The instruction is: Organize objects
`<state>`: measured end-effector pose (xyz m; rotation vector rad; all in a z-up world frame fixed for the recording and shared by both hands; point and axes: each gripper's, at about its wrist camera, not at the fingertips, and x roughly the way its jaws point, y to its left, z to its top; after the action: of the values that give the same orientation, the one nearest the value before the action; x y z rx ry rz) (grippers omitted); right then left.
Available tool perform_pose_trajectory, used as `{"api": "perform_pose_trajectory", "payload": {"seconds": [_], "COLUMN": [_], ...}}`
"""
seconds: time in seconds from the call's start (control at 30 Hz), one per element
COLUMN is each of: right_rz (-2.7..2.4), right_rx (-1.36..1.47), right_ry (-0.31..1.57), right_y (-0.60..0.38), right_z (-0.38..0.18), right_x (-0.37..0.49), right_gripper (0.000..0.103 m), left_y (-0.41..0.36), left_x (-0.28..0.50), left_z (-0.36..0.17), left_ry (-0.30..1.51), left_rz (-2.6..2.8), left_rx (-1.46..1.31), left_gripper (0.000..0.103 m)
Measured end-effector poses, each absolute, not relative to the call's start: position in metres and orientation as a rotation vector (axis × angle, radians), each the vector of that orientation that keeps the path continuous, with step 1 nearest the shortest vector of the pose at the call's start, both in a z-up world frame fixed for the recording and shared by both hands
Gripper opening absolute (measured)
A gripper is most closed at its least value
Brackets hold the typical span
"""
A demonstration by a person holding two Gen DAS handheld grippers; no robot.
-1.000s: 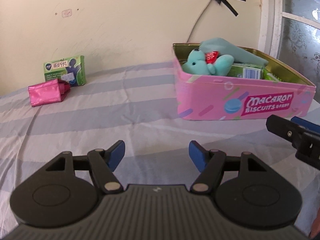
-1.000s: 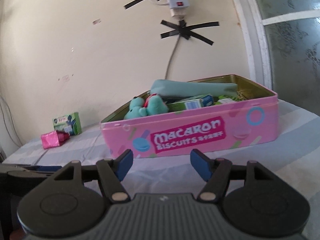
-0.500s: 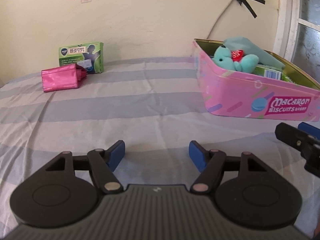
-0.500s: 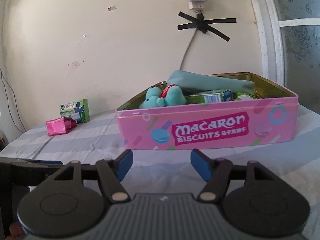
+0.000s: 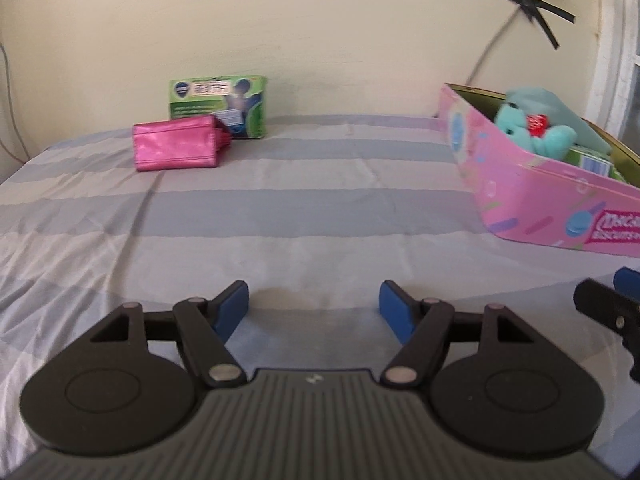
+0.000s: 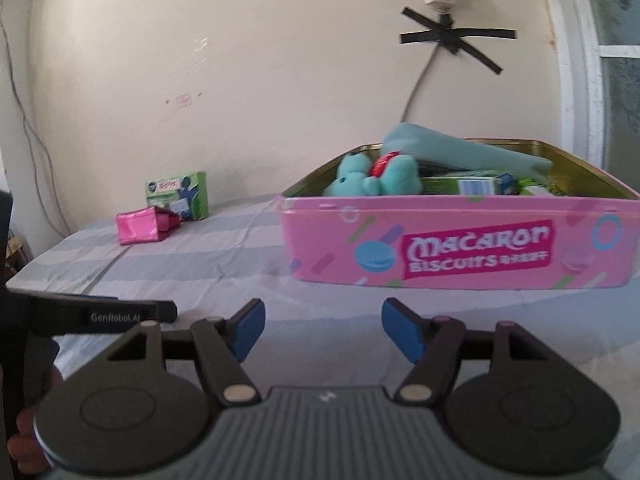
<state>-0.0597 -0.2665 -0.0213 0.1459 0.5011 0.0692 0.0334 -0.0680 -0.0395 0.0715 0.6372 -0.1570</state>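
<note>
A shiny pink pouch (image 5: pixel 178 143) lies at the far left of the striped table, with a green box (image 5: pixel 218 106) standing just behind it by the wall. Both also show in the right wrist view: the pouch (image 6: pixel 140 225) and the green box (image 6: pixel 178 195). A pink Macaron Biscuits tin (image 6: pixel 460 244) stands at the right (image 5: pixel 532 204), holding a teal plush toy (image 6: pixel 376 176), a teal pouch (image 6: pixel 460 152) and a green carton (image 6: pixel 464 183). My left gripper (image 5: pixel 313 306) is open and empty, low over the table, facing the pink pouch from a distance. My right gripper (image 6: pixel 322 328) is open and empty in front of the tin.
The table is covered by a grey and lilac striped cloth (image 5: pixel 304 208). A cream wall runs behind it, with a taped cable (image 6: pixel 424 68) and a power strip above the tin. A window frame (image 6: pixel 576 60) stands at the right. The left gripper's side (image 6: pixel 100 314) shows in the right wrist view.
The left gripper has turned left, so the pink pouch and green box moved toward the view's middle and the tin slid right. The right view has also shifted a little left.
</note>
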Motion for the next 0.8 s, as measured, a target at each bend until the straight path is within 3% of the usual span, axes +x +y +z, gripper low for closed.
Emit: {"api": "perform_pose_trajectory", "payload": {"seconds": [0.8], "right_rz": [0.171], "right_rx": [0.112], "right_ry": [0.591], "right_y": [-0.225], "right_z": [-0.025], "right_x": [-0.035], "right_gripper": [0.068], "left_y": [-0.032], "left_x": [0.045], "left_z": [-0.039], "left_ry": [0.637], "left_rz": [-0.114], "left_rx": [0.017], "left_gripper": [0.076]}}
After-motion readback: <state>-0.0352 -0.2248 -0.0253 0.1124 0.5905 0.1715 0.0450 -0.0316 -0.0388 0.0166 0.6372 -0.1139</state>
